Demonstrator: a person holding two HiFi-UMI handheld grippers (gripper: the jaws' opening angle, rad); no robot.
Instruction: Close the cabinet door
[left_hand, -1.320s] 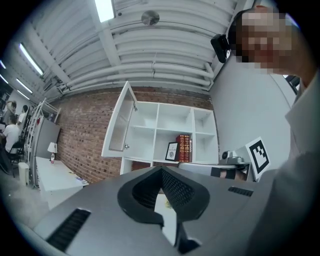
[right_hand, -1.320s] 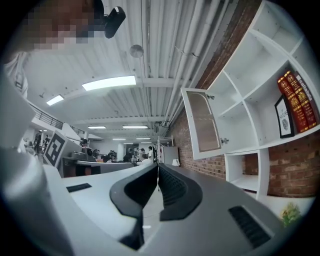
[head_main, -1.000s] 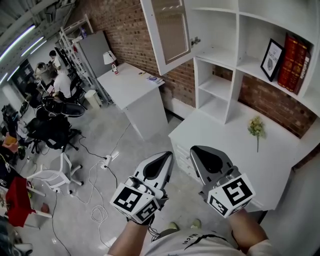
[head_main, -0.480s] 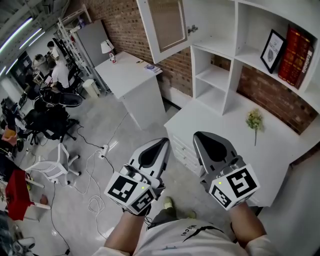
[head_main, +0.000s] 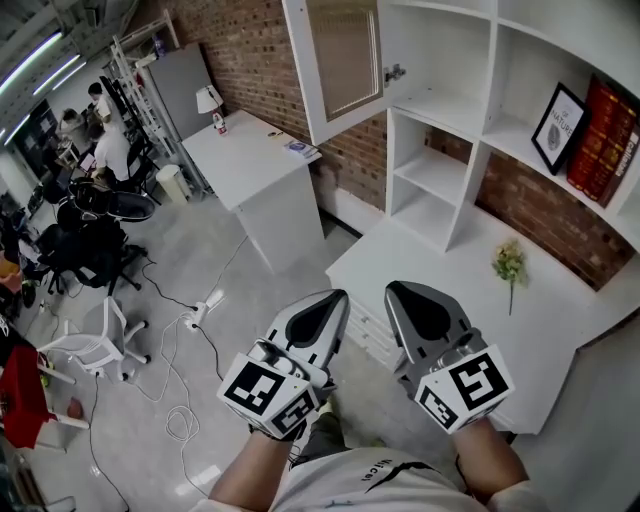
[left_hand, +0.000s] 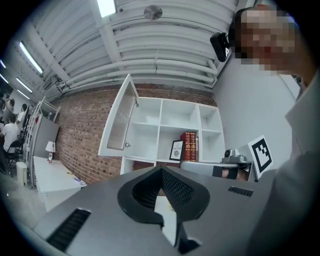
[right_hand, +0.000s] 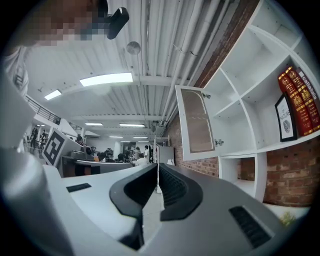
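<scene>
The white cabinet door (head_main: 340, 60) with a mesh-look panel stands swung open at the top of the white shelf unit (head_main: 470, 130). A small knob (head_main: 395, 73) sits on the door's inner edge. Both grippers are held level side by side, below the door and well short of it. My left gripper (head_main: 335, 297) is shut and empty, and so is my right gripper (head_main: 405, 290). The left gripper view shows the door (left_hand: 120, 122) far beyond the left gripper (left_hand: 161, 170). In the right gripper view the door (right_hand: 196, 122) hangs up and to the right of the right gripper (right_hand: 157, 165).
A white counter (head_main: 560, 330) with drawers runs under the shelves, with a flower sprig (head_main: 511, 262) lying on it. A framed picture (head_main: 558, 120) and red books (head_main: 607, 130) stand on a shelf. A white table (head_main: 250, 160), floor cables (head_main: 190, 330), chairs and seated people are to the left.
Both grippers have drifted a little with the person's step toward the shelf unit. Their jaws stay shut. The door hangs open as before.
</scene>
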